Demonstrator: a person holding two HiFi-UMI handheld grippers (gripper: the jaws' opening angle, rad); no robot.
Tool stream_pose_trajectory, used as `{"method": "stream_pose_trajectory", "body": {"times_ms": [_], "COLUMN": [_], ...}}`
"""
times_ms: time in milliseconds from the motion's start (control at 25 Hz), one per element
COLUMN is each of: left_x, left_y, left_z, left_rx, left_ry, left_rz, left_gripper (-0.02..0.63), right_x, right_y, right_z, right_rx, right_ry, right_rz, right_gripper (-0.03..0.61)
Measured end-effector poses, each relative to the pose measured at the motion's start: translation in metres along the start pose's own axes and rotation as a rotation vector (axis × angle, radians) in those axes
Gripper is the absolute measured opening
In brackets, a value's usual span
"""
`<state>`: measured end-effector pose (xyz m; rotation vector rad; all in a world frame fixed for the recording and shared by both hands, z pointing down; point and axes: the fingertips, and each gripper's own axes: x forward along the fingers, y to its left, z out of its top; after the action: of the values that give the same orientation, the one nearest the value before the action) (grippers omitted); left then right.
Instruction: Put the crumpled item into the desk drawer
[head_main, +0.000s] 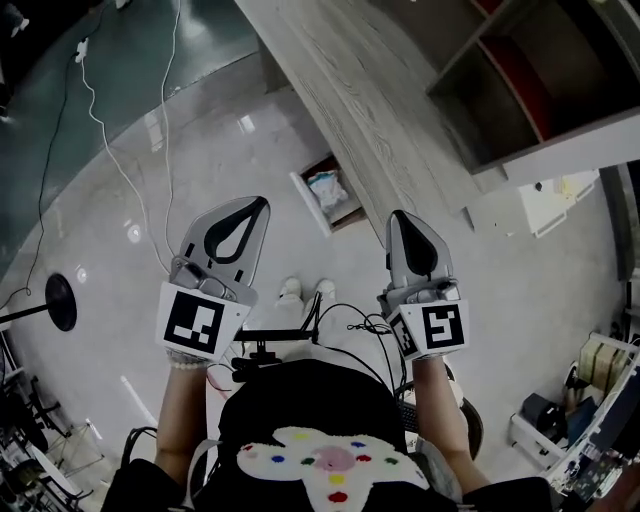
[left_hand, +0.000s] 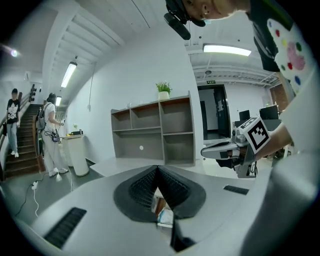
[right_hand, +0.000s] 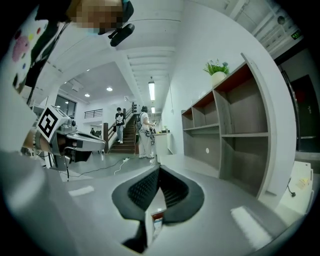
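Note:
In the head view the desk drawer stands open under the grey wooden desk, low down near the floor. The crumpled white and blue item lies inside it. Both grippers are held high above the floor, in front of the person's chest. My left gripper is shut with nothing in it, and so is my right gripper. In the left gripper view the ribbed pads meet, and the crumpled item shows through the gap below them. The right gripper view shows its pads closed together too.
A shelf unit stands on the desk at top right. White cables and a black round stand base lie on the glossy floor at left. Equipment crowds the lower right. Two people stand by distant stairs.

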<state>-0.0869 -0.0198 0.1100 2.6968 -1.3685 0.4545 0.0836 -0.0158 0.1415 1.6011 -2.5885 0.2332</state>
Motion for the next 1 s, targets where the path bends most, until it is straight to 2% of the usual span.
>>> {"method": "stream_pose_trajectory", "body": {"times_ms": [360,1000], "left_x": [-0.018,-0.031], "left_y": [-0.004,0.003], "left_z": [0.016,0.019], "left_rx": [0.008,0.017], "left_ry": [-0.009,-0.020], "left_rz": [-0.006,0.004], "left_gripper": [0.008,0.008], "right_x": [-0.017,-0.014], "right_y": [0.004,0.027], "right_z": [0.033,0.043], "right_rx": [-0.013,-0.071], "right_ry": [-0.031,-0.022], "right_rz": [0.005,0.039], "right_gripper": [0.009,0.009]}}
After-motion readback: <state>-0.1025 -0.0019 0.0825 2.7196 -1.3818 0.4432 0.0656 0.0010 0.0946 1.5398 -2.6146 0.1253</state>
